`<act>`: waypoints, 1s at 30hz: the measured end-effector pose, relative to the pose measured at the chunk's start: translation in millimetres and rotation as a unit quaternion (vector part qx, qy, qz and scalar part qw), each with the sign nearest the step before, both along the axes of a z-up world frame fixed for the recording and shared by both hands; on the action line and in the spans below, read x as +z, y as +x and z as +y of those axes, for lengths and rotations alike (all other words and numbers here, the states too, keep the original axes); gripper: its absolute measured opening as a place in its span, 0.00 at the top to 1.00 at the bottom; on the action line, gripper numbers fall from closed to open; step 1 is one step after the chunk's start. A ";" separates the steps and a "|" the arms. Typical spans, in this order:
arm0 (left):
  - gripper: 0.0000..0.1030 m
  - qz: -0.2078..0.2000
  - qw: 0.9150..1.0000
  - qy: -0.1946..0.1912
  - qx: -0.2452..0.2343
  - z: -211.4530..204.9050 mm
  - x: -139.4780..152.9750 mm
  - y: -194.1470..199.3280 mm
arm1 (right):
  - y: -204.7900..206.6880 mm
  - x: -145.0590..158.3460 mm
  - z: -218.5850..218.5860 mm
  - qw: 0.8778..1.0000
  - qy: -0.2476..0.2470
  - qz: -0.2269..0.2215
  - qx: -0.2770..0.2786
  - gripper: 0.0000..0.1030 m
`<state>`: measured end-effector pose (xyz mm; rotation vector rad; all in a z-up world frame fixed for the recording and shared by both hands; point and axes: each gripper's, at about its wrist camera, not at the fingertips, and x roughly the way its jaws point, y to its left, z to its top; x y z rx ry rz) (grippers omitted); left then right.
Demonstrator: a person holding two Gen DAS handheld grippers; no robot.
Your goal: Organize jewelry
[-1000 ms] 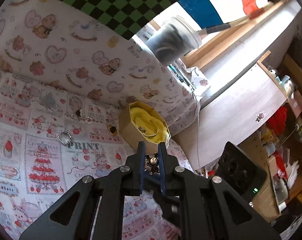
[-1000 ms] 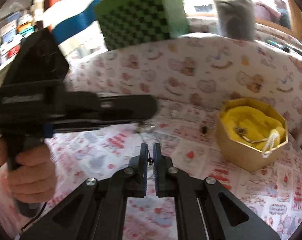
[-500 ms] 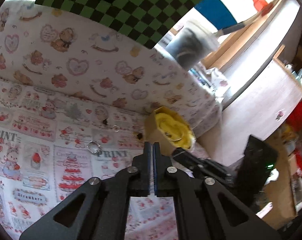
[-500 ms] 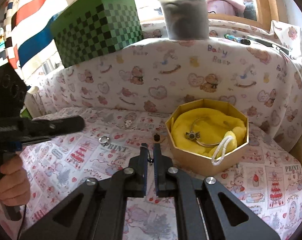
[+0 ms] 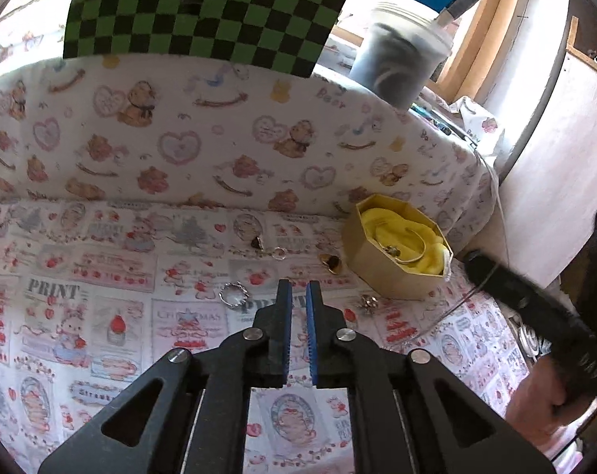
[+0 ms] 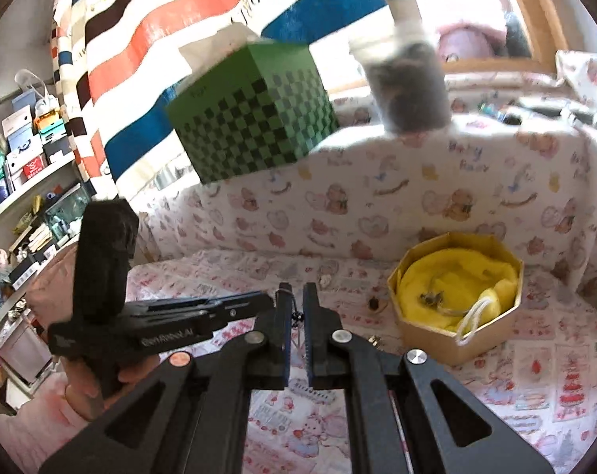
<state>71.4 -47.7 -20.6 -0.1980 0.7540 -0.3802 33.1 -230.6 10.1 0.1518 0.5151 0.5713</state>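
A: Item one, left gripper [image 5: 297, 288]?
B: Jaws slightly parted, just been opening; nothing between them. It hangs above the printed cloth [image 5: 100, 276].

A: Item two, right gripper [image 6: 297, 290]?
B: Jaws clenched on a fine chain [image 6: 296, 317] with small dark beads. From the left wrist view, the chain hangs as a thin line from its tip towards the cloth.

A: Loose pieces near the left jaws?
B: One crown-edged silver ring [image 5: 233, 295], just left of the tips. One small silver piece [image 5: 367, 302] to the right, near the box. Further back: one gold piece [image 5: 330, 262], one small plain ring [image 5: 278, 252], one dark pendant [image 5: 257, 242]. All lie apart on the cloth.

A: Container?
B: One octagonal cardboard box [image 5: 377, 272], open, lined with yellow cloth [image 5: 393, 225]. A bangle [image 5: 407, 243] with a charm lies inside.

A: Surroundings?
B: One green checkered box [image 5: 203, 8] and one lidded plastic tub [image 5: 401, 59] on the bear-print ledge behind. A hand [image 5: 539, 407] holds the right gripper's handle.
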 end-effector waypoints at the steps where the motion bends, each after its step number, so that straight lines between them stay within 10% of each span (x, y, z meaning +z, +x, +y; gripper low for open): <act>1: 0.92 0.001 1.000 -0.001 -0.003 -0.6 0.4 -0.1 | -2.3 4.7 -2.9 1.000 -0.002 -0.009 -0.009 0.95; 15: 0.82 0.101 0.990 0.093 -0.044 -85.0 -2.4 21.1 | 1.0 32.3 -55.0 0.984 -0.030 -0.058 -0.167 0.95; 30: 0.89 0.122 0.985 0.119 -0.040 -102.9 -22.0 37.9 | 4.7 36.3 -70.7 0.981 -0.013 -0.058 -0.185 0.95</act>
